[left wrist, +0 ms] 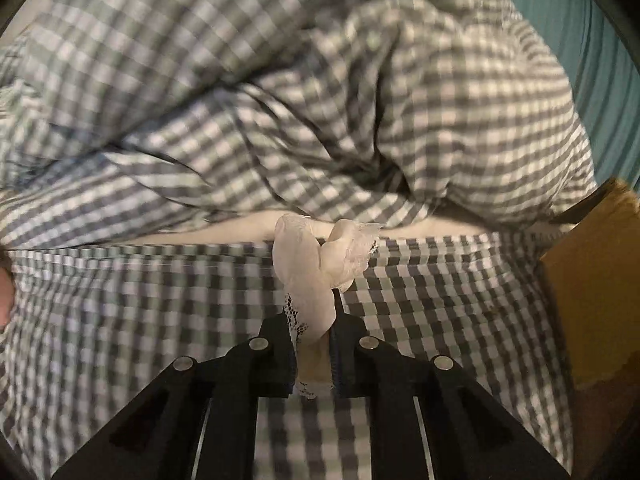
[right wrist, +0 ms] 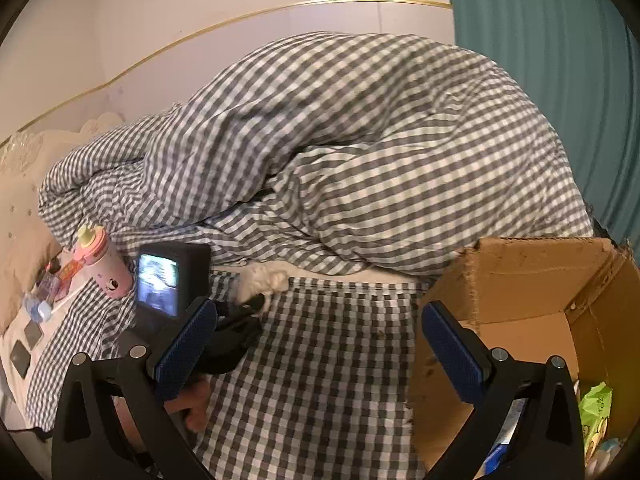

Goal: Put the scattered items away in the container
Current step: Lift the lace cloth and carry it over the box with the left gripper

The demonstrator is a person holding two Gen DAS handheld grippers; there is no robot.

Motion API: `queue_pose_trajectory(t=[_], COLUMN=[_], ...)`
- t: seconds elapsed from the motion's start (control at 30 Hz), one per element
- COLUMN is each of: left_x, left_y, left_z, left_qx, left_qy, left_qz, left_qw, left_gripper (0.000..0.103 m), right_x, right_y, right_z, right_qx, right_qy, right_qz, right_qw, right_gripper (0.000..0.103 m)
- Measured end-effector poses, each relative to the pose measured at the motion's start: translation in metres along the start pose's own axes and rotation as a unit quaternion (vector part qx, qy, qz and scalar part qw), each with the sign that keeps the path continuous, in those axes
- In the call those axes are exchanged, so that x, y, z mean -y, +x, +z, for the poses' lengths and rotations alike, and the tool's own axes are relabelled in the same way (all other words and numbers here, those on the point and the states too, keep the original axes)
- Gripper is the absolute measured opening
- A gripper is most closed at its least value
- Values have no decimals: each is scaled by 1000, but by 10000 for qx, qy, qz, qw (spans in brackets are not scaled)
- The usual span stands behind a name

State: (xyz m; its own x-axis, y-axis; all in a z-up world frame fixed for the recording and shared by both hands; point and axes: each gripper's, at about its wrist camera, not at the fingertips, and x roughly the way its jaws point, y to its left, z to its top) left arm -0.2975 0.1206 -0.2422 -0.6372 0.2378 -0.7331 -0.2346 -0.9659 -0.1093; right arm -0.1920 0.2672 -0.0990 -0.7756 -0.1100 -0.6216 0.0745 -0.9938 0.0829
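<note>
The task's thing here is a small pale pink garment with white lace trim (left wrist: 310, 276), soft and crumpled, its body bunched into a rounded fold with a strip of lace running down one edge. It lies on the grey-and-white checked sheet (left wrist: 420, 312) of the bed, just in front of the heaped checked duvet (left wrist: 280, 92), and its near end is pinched in the left gripper (left wrist: 314, 344), whose black jaws are drawn almost together with the cloth pressed between the pads. From the right wrist view the same garment (right wrist: 266, 276) shows as a pale lump at the tip of the left gripper (right wrist: 250, 304), beside the small lit camera screen (right wrist: 158, 282) mounted on that tool, with a hand (right wrist: 192, 404) gripping it from below. The right gripper (right wrist: 320, 344) hangs above the sheet with its blue-padded jaws spread wide and nothing between them. The cardboard box (right wrist: 532, 280) stands open on the bed to the right, its flaps up, with a green packet (right wrist: 596, 408) and other items, too cut off to identify, lying in the bottom. At the far left, near the bed's edge, a pink bottle with a yellow cap (right wrist: 106, 262) lies tilted on the sheet beside a few small scattered bits, too small to tell. The duvet bulks up behind the garment, and a teal curtain (right wrist: 560, 80) hangs behind the box.
</note>
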Motion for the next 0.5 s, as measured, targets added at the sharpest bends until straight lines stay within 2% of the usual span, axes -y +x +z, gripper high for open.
queue_pose_trajectory(t=[0.23, 0.5], left_x=[-25, -42], left_y=[-76, -168], left_z=[7, 4], left_qx=[422, 862], left_qy=[-74, -186], left_qz=[194, 400], left_qw=[9989, 9953], left_gripper=[13, 13], right_x=[-29, -58], right_y=[-6, -59], right_z=[-2, 1], right_qx=[-22, 397], right_qy=[-39, -231], right_qz=[226, 316], right_qw=[9997, 9984], right_gripper=[103, 103])
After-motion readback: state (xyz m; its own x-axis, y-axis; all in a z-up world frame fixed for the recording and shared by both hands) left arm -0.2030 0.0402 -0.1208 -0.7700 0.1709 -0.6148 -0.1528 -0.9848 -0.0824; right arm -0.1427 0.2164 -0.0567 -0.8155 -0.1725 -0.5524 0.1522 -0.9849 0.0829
